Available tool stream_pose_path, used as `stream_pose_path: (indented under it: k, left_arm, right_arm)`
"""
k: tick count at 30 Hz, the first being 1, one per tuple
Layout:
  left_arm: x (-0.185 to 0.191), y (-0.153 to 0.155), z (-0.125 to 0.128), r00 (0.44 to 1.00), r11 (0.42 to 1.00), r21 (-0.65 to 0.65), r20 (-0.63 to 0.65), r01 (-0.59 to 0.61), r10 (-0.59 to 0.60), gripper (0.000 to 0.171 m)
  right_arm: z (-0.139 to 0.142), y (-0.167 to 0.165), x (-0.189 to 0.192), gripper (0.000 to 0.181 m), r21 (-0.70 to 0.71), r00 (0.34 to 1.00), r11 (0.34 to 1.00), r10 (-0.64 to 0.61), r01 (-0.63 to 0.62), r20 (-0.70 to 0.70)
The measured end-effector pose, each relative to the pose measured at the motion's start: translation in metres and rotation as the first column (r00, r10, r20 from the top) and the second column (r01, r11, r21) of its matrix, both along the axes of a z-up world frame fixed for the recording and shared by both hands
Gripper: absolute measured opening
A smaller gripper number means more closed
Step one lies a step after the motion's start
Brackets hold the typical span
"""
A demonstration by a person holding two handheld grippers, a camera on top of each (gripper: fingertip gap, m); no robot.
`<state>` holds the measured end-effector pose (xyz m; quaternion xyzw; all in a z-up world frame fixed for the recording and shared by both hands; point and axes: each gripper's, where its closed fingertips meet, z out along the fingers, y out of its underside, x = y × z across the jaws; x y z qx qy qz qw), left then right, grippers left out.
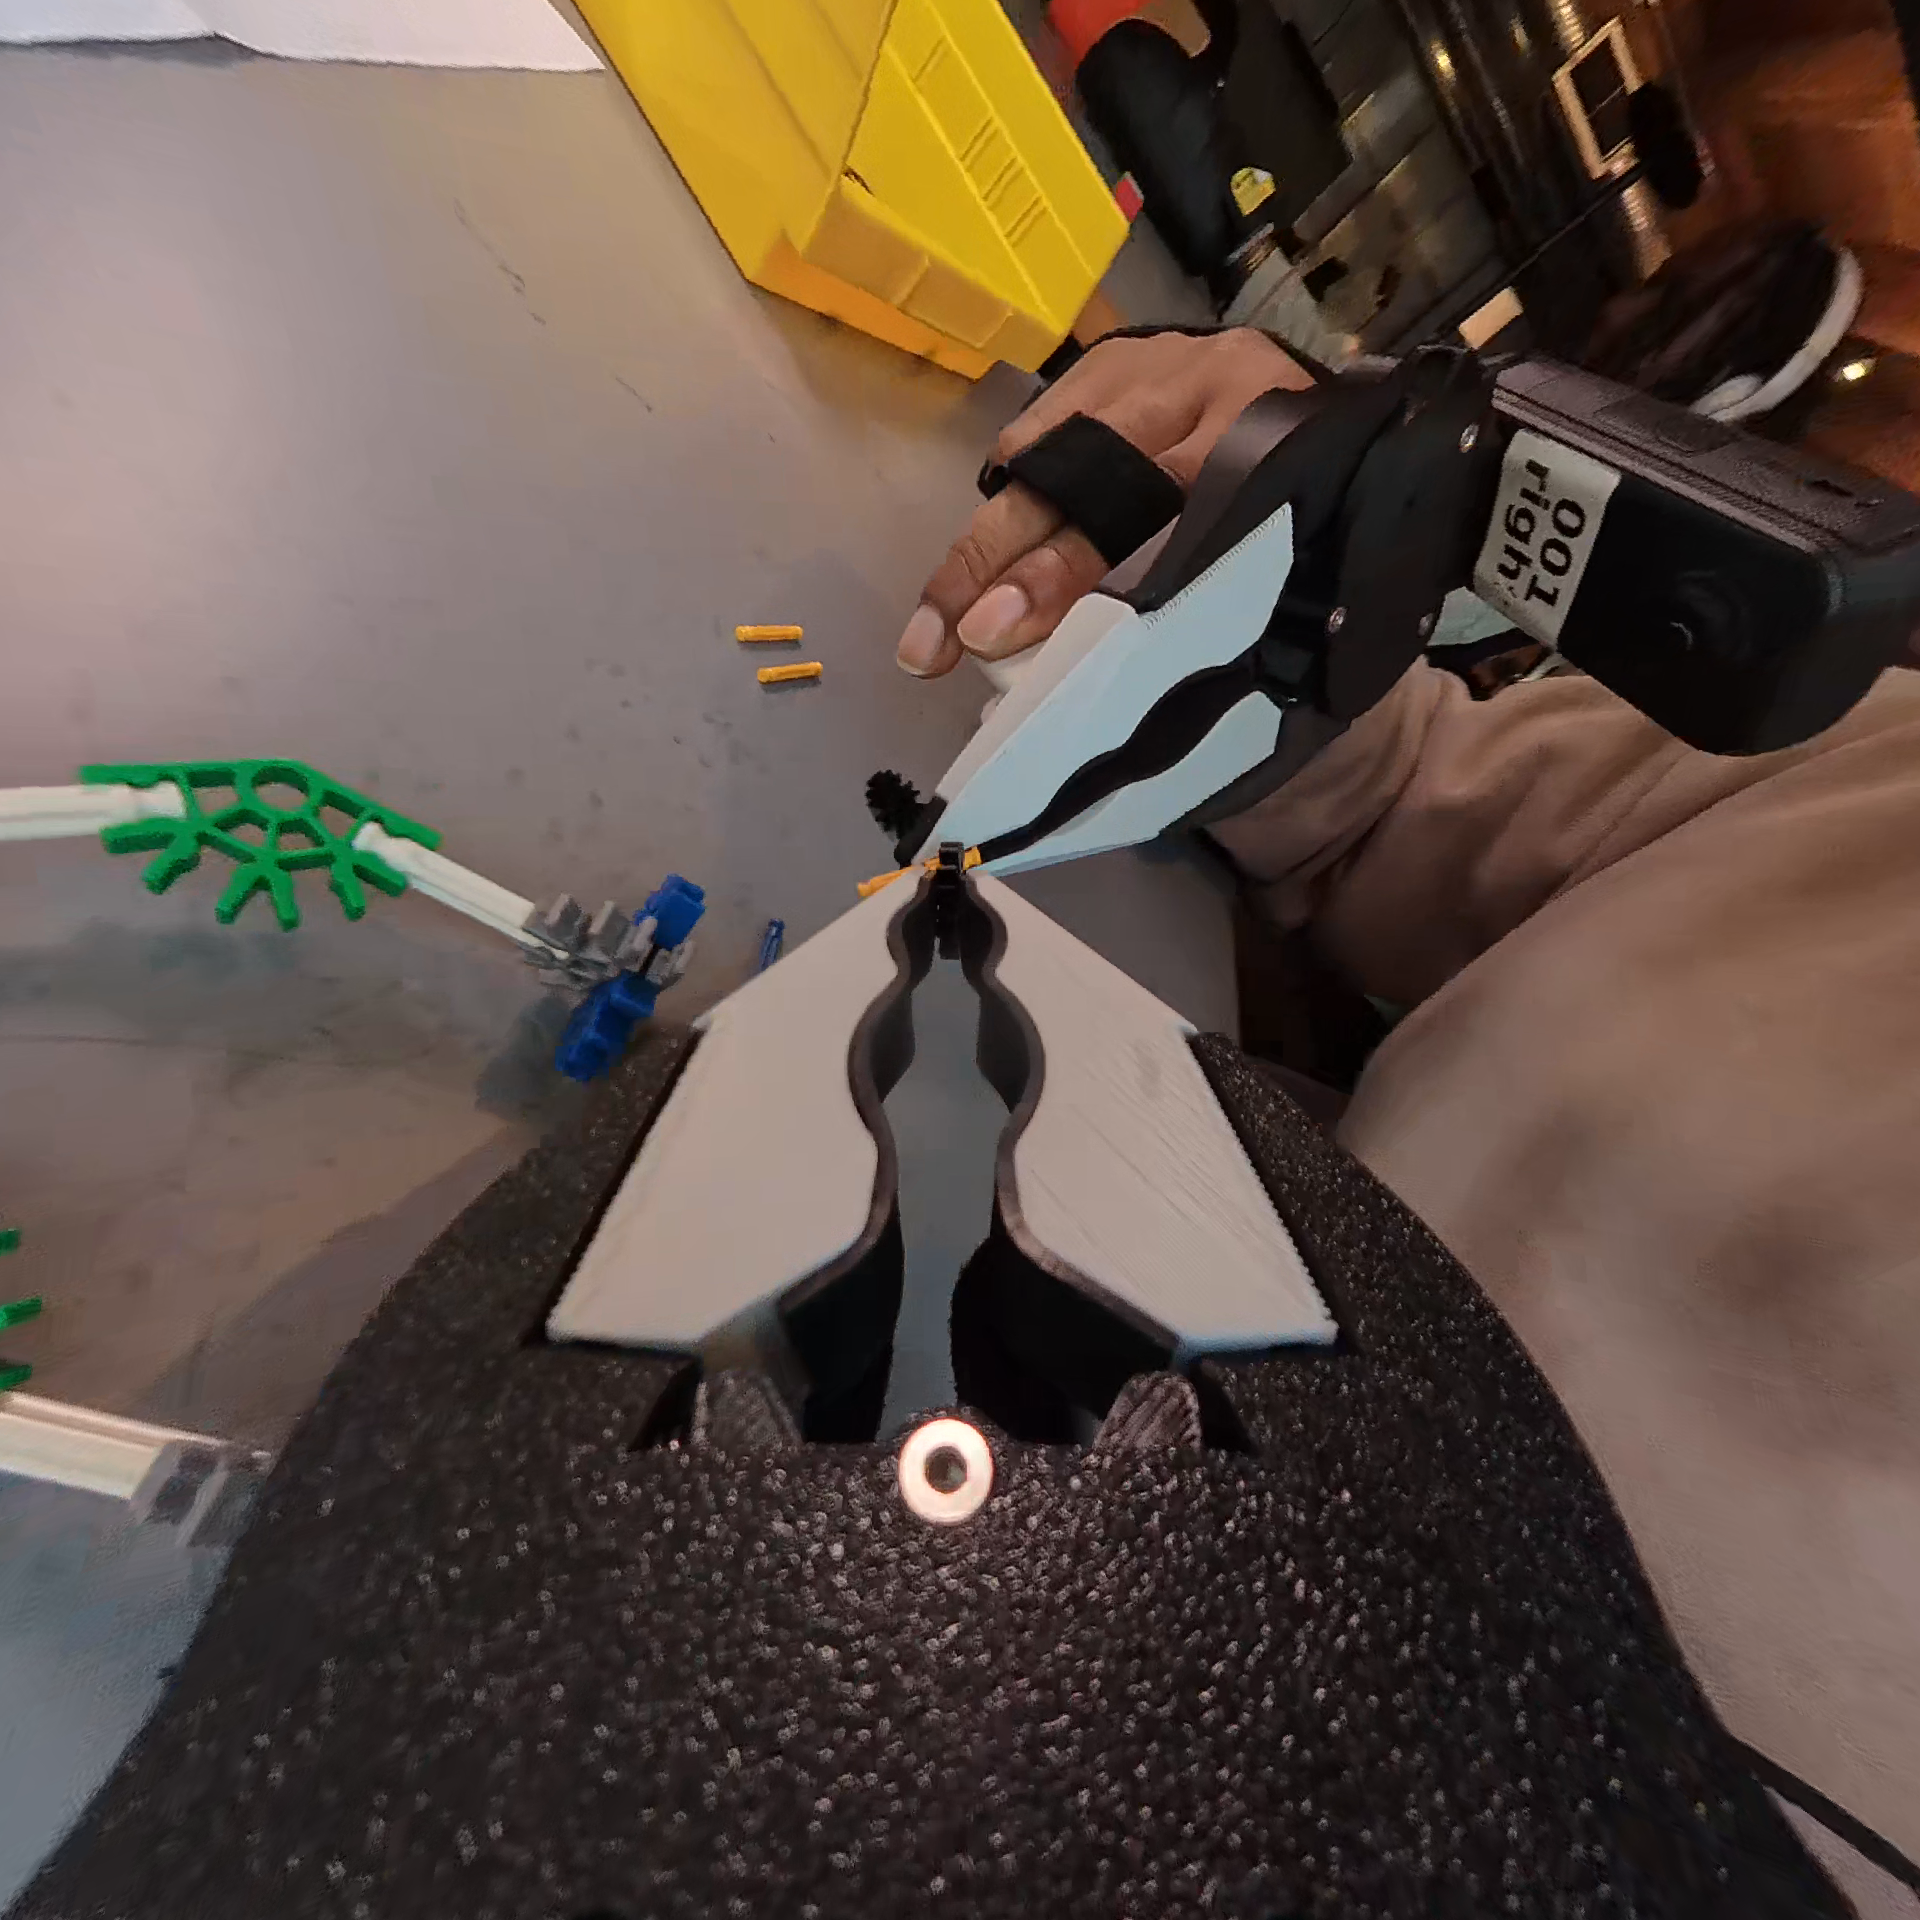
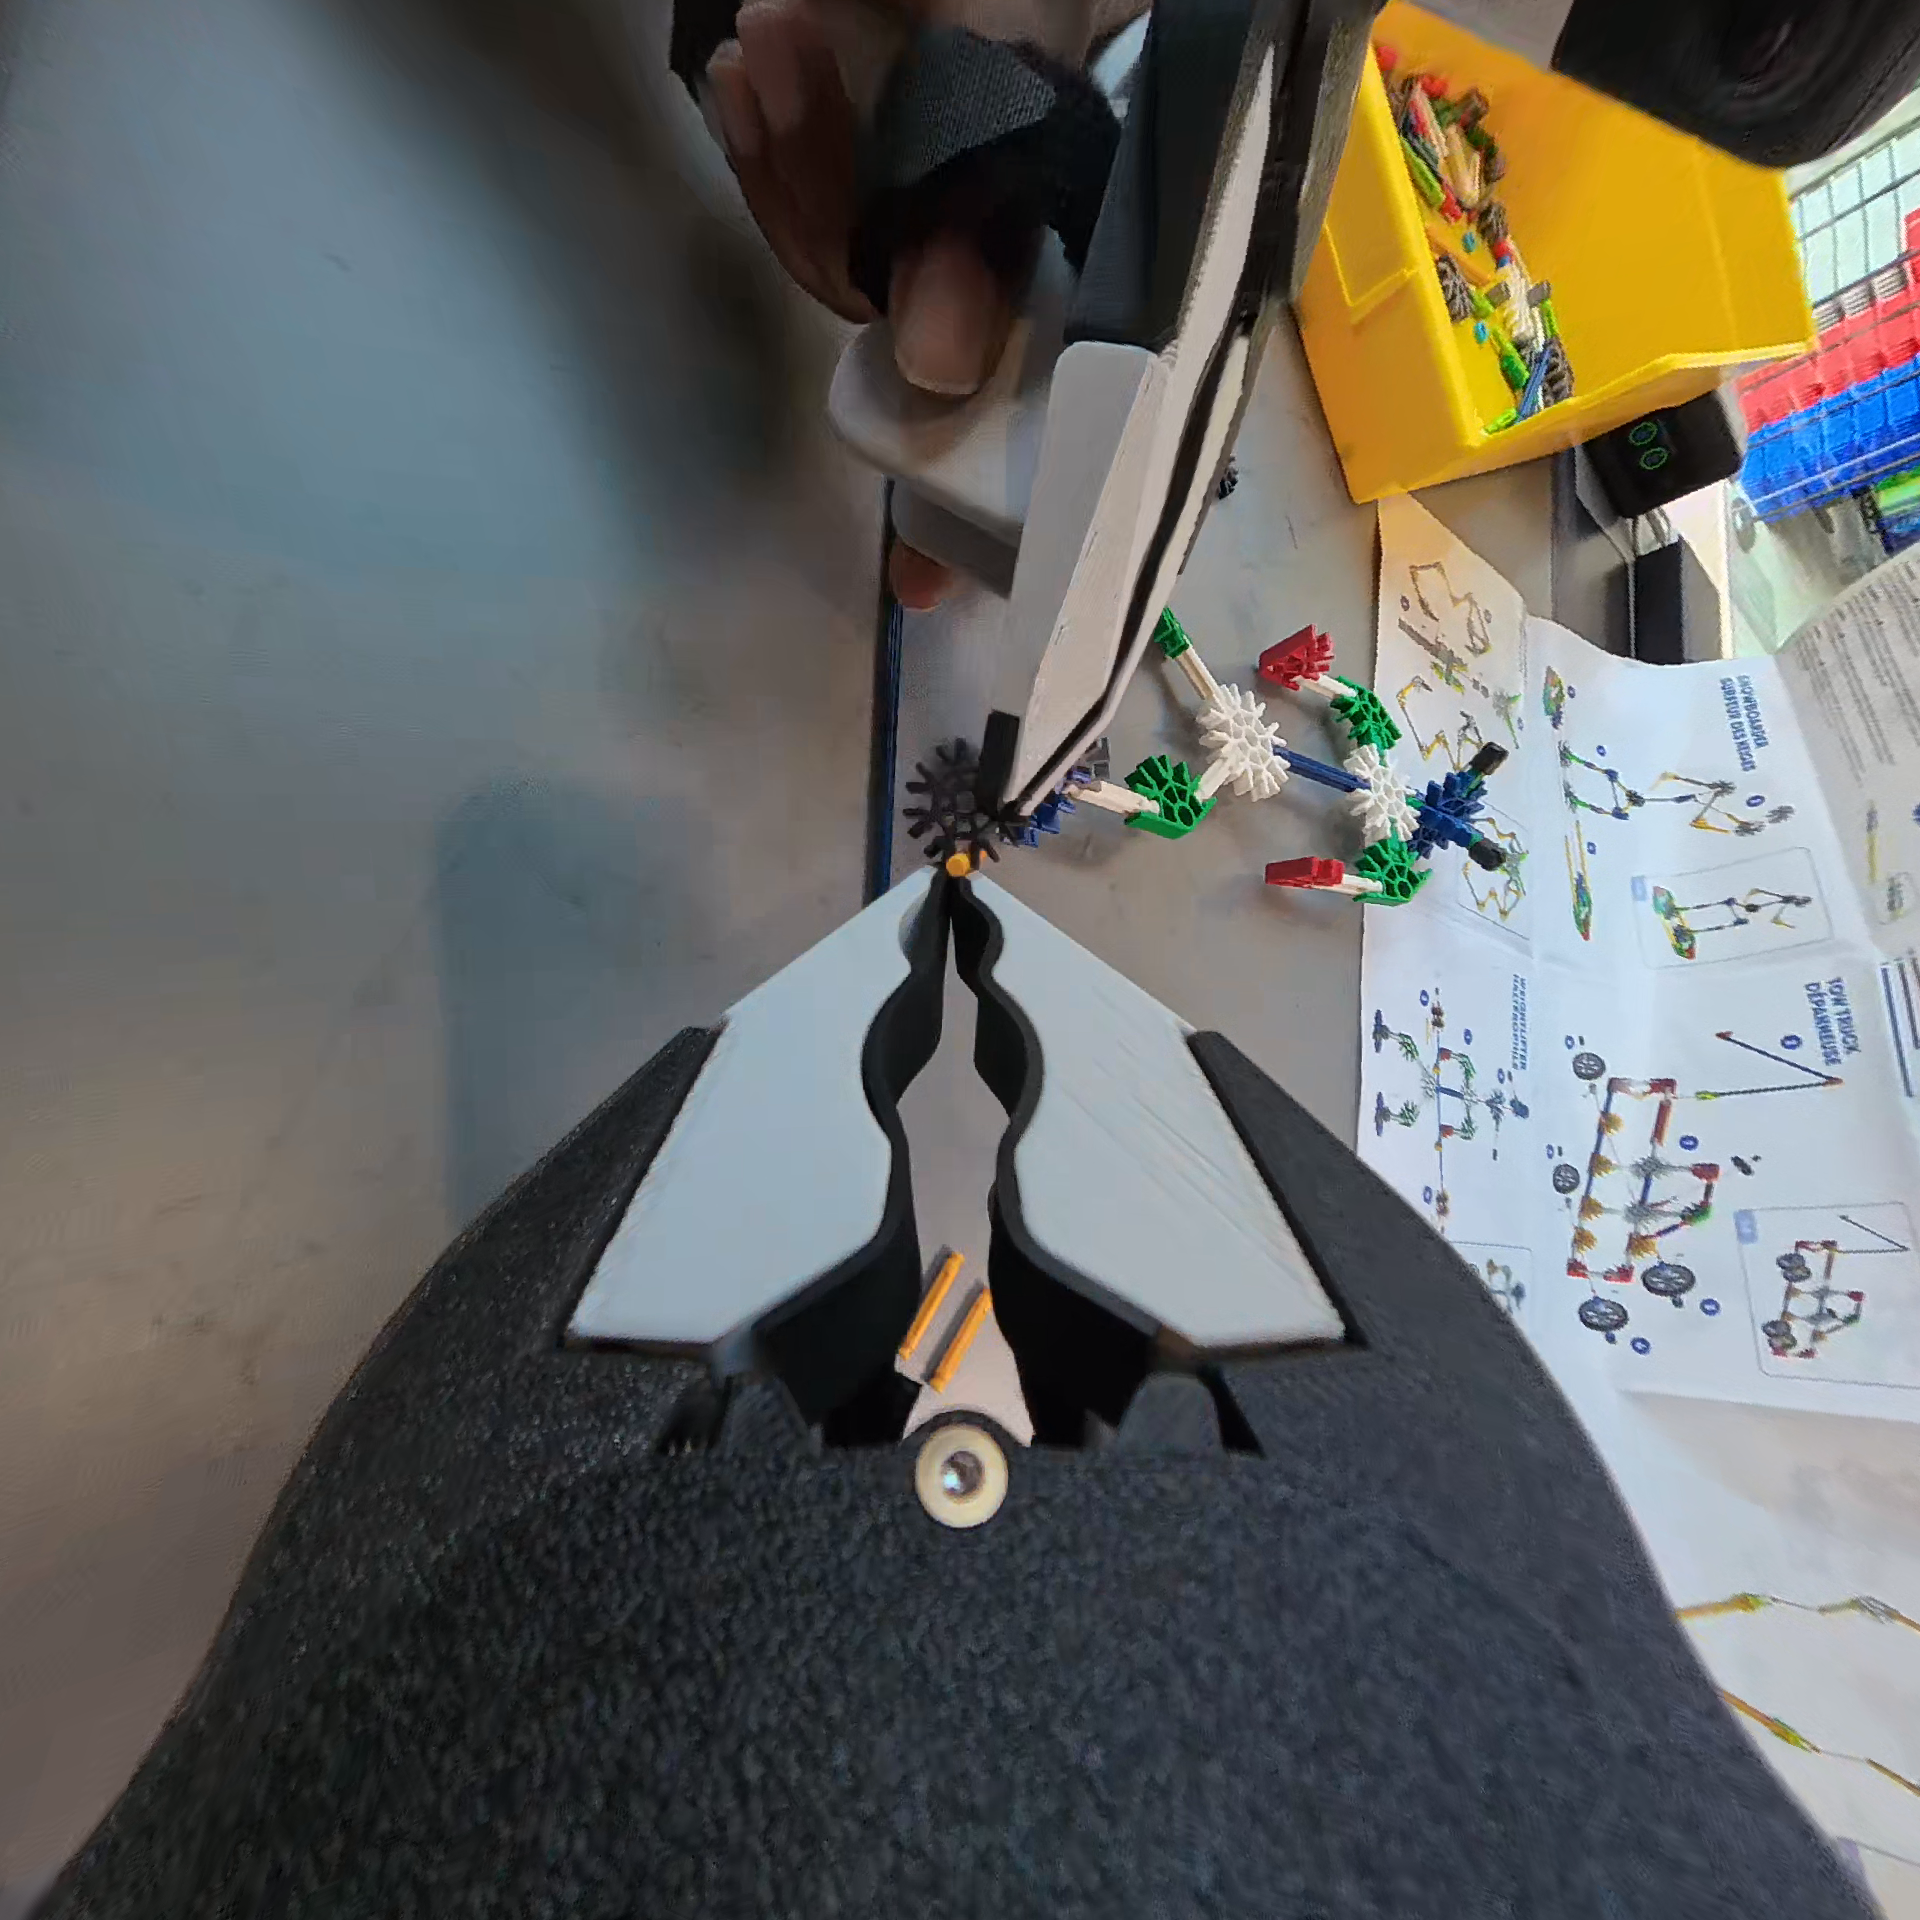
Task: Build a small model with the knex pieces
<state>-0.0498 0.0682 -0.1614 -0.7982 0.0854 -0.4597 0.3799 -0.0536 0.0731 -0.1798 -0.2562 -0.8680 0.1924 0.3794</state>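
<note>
Left gripper [image 1: 948,878]: fingers pressed together at the tips, pinching a small black connector [image 1: 948,904]. The black piece stands between the tips and juts a little past them.
Right gripper [image 2: 954,875]: fingers pressed together at the tips, pinching a short orange rod [image 2: 958,861] end-on. In the left wrist view the rod's far end pokes out to the left of the meeting tips.
Contact: the two grippers' tips meet nose to nose; the orange rod touches or sits just beside the black connector. Whether it is seated in it, cannot tell.
Black snowflake piece [image 2: 948,802]: just beyond the right fingers' tips, at the left gripper's tip; it appears to be the same piece the left gripper holds, not certain.
Spare orange rods [image 1: 779,652]: two, lying loose on the bench [image 1: 364,468], beyond and left of the left fingers; in the right wrist view they show through the gap between the right fingers, near the base.
Built model [image 2: 1309,790]: rods with white, green, red and blue connectors, on the bench to the right of the right fingers' tips, partly over the instruction sheet [image 2: 1662,1039].
Blue connector cluster [image 1: 623,987]: end of the model, just left of the left fingers.
Yellow bin [image 2: 1538,260]: far right beyond the fingers, holding mixed parts.
Hand [image 1: 1049,520]: on the right gripper's handle, black strap over the fingers.
</note>
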Motion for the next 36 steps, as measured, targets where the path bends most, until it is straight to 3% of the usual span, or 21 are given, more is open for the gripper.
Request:
stream_pose_path:
  k: [3, 5, 7, 13, 21, 32, 36]
  left_arm:
    - [0.002, 0.008, 0.005, 0.996, 0.997, 0.057, -0.073, -0.051, 0.055, 0.001]
    - [0.002, 0.012, -0.008, 0.974, 0.995, 0.081, -0.217, -0.051, 0.068, 0.001]
    - [0.003, 0.012, -0.001, 0.989, 0.996, 0.071, -0.136, -0.056, 0.065, 0.001]
    - [-0.011, 0.015, -0.002, 0.986, 0.993, 0.067, -0.127, -0.097, 0.105, 0.001]
    - [0.002, 0.009, -0.007, 0.991, 0.996, 0.077, -0.124, -0.043, 0.052, 0.002]
    - [0.019, 0.004, 0.005, 0.999, 0.993, 0.112, -0.032, 0.042, -0.039, 0.002]
    - [0.029, -0.003, 0.011, 0.994, 0.984, 0.141, -0.013, 0.11, -0.11, 0.002]
  right_arm:
    - [0.006, -0.023, -0.008, 0.0, -0.066, 0.999, 0.997, 0.024, -0.027, -0.037]
    - [0.009, -0.032, -0.014, 0.0, -0.002, 0.999, 1.0, -0.019, 0.019, -0.035]
    - [0.007, -0.03, -0.015, 0.0, 0.069, 0.999, 0.997, -0.033, 0.035, -0.037]
    - [0.023, -0.008, -0.001, 0.0, -0.124, 0.997, 0.99, -0.071, 0.067, -0.03]
    - [0.055, 0.028, -0.006, 0.0, -0.42, 0.972, 0.9, -0.193, 0.121, -0.134]
    - [0.05, 0.059, -0.007, 0.0, -0.447, 0.948, 0.872, -0.287, 0.197, -0.141]
    - [0.074, 0.08, 0.002, 0.0, -0.478, 0.904, 0.838, -0.388, 0.263, -0.183]
